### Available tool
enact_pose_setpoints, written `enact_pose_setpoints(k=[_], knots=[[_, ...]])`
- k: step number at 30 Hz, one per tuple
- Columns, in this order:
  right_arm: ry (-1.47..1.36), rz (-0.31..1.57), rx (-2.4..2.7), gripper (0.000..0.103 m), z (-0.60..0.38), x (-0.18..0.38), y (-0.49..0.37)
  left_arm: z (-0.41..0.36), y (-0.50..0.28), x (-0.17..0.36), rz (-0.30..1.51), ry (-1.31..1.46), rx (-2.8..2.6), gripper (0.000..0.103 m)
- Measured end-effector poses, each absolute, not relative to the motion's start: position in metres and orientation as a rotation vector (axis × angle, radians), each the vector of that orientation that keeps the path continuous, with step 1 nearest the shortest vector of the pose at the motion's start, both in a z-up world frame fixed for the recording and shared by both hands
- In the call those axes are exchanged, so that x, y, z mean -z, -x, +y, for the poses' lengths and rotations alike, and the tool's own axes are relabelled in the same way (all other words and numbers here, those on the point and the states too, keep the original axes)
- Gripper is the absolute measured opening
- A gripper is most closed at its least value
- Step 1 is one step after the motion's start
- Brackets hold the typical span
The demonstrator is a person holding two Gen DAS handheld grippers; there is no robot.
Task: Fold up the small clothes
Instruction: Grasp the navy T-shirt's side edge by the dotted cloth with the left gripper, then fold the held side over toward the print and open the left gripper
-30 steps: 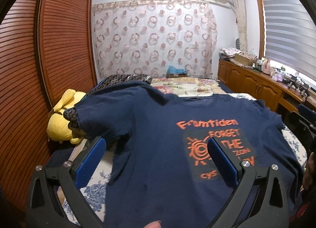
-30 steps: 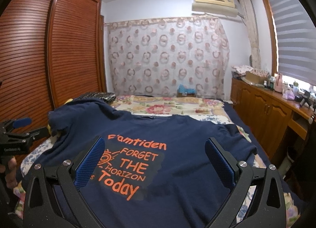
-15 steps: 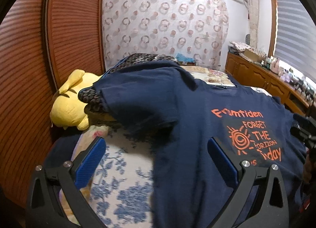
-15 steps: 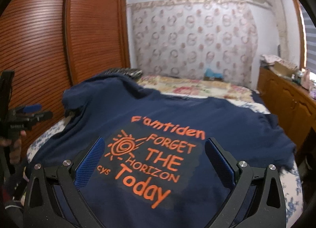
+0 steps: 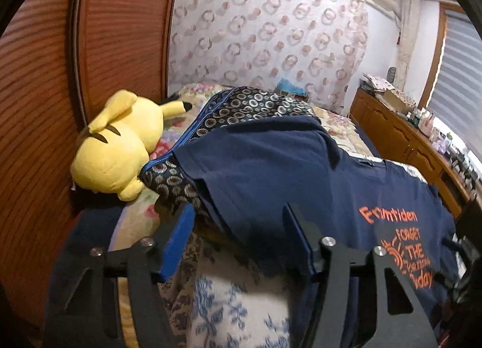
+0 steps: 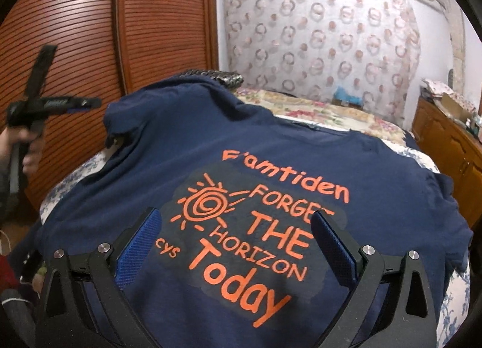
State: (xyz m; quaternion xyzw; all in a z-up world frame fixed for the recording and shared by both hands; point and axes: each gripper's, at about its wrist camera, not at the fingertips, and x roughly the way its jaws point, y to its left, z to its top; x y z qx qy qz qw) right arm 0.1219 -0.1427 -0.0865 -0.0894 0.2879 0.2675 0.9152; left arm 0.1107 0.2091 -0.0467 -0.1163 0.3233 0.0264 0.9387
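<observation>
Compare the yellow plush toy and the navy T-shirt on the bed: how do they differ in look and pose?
The yellow plush toy is plump and rounded; the navy T-shirt lies spread flat. The toy is plain yellow with dark markings; the shirt carries orange lettering. The toy sits by the wooden wardrobe; the shirt covers the bed's middle. Both are soft and rest on the bed.

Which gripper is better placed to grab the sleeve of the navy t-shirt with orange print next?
Left. The left gripper, jaws closing, straddles the navy t-shirt's sleeve edge. The right gripper hovers open over the orange print, away from any edge.
</observation>
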Motion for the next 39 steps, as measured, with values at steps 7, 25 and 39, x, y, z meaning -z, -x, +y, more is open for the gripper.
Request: enact_pose_setpoints(k=[7, 25, 39], knots=[[0.201, 0.617, -0.568, 0.101, -0.137, 0.097, -0.123, 0.222, -0.151, 0.063, 0.771, 0.238, -0.07, 0.055], [0.156, 0.63, -0.578, 0.101, -0.145, 0.099, -0.126, 0.136, -0.144, -0.001, 0.665, 0.047, 0.097, 0.001], [0.135, 0.626, -0.566, 0.101, -0.15, 0.098, -0.125, 0.073, -0.108, -0.024, 0.644, -0.071, 0.224, 0.033]])
